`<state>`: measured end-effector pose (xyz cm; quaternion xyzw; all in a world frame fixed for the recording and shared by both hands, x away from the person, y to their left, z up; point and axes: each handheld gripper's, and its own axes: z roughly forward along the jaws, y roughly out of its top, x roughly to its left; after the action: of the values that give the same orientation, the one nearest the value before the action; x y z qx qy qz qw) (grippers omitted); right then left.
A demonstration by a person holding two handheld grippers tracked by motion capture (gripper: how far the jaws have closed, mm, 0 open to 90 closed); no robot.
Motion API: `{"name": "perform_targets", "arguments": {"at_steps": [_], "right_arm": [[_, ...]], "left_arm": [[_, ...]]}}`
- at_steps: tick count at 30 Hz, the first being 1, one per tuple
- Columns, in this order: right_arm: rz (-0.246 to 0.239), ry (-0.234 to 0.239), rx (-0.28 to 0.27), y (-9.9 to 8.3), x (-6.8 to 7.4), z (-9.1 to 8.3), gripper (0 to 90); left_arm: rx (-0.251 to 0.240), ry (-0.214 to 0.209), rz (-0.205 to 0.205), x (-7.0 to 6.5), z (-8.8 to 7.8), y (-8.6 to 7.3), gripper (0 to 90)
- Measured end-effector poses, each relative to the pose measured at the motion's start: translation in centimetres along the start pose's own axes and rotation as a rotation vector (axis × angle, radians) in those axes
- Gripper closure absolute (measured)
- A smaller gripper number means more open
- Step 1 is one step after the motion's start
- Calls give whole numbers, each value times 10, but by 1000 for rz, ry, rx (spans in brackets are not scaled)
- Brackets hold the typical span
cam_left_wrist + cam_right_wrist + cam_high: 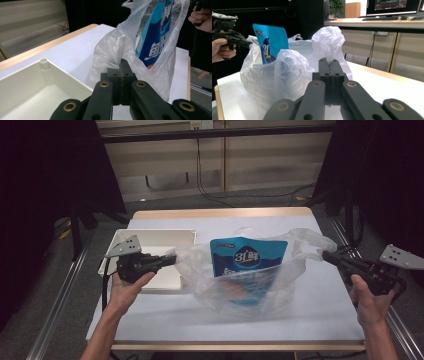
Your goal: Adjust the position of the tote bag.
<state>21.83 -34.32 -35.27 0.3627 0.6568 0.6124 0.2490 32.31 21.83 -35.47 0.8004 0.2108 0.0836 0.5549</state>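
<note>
High view: the left hand-held gripper and right hand-held gripper each pinch one handle of the thin, crinkly plastic bag stretched between them over the counter. Inside stands a glossy blue pouch; uneven pulling could tip it or tear the film.

Left gripper view: jaws clamped tight on film; a smooth white tray sits just beside them.

Right gripper view: jaws likewise closed on the slippery handle, which might slide free.
</note>
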Motion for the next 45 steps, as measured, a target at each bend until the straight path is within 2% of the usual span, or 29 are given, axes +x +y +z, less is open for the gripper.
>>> {"name": "perform_targets", "arguments": {"at_steps": [5,8,9,12,14,18,22,25,27,29,31,33,37,40,41,43,44,45], "right_arm": [[4,13,53,-12,-1,3,900],[16,20,82,-18,-2,5,900],[18,19,84,-20,-2,6,900],[23,25,106,-24,-2,7,900],[16,29,140,-30,-1,10,900],[22,33,158,-36,-1,11,900],[41,26,163,-44,-7,9,900],[49,21,187,-51,-8,11,900],[59,9,201,-55,-8,12,900],[74,12,212,-61,-9,13,900],[67,4,239,-64,-8,13,900],[73,5,244,-68,-9,13,900],[93,-2,278,-78,-11,14,900],[107,-4,295,-86,-14,15,900],[108,-7,300,-88,-15,15,900],[108,-16,330,-93,-15,17,900],[80,-27,383,-97,-14,21,900],[80,-27,383,-97,-14,21,900]], "left_arm": [[39,-11,2,-7,-2,-13,900],[53,-18,-24,-7,-1,-28,900],[61,-7,-27,-6,0,-32,900],[58,-9,-50,-5,2,-43,900],[75,-17,-45,-6,5,-46,900],[117,-10,-24,-8,6,-52,900],[121,5,-35,-7,0,-62,900],[109,-7,-50,-9,0,-66,900],[128,-2,-35,-11,2,-69,900],[144,-4,-39,-12,4,-74,900],[179,-5,-35,-14,7,-79,900],[190,-6,-40,-12,11,-81,900],[236,-11,-23,-12,19,-84,900],[254,-13,-39,-10,19,-90,900],[263,-1,-42,-9,20,-92,900],[282,0,-47,-8,22,-96,900],[302,-3,-44,-9,24,-98,900],[317,-7,-41,-10,26,-100,900]]}}
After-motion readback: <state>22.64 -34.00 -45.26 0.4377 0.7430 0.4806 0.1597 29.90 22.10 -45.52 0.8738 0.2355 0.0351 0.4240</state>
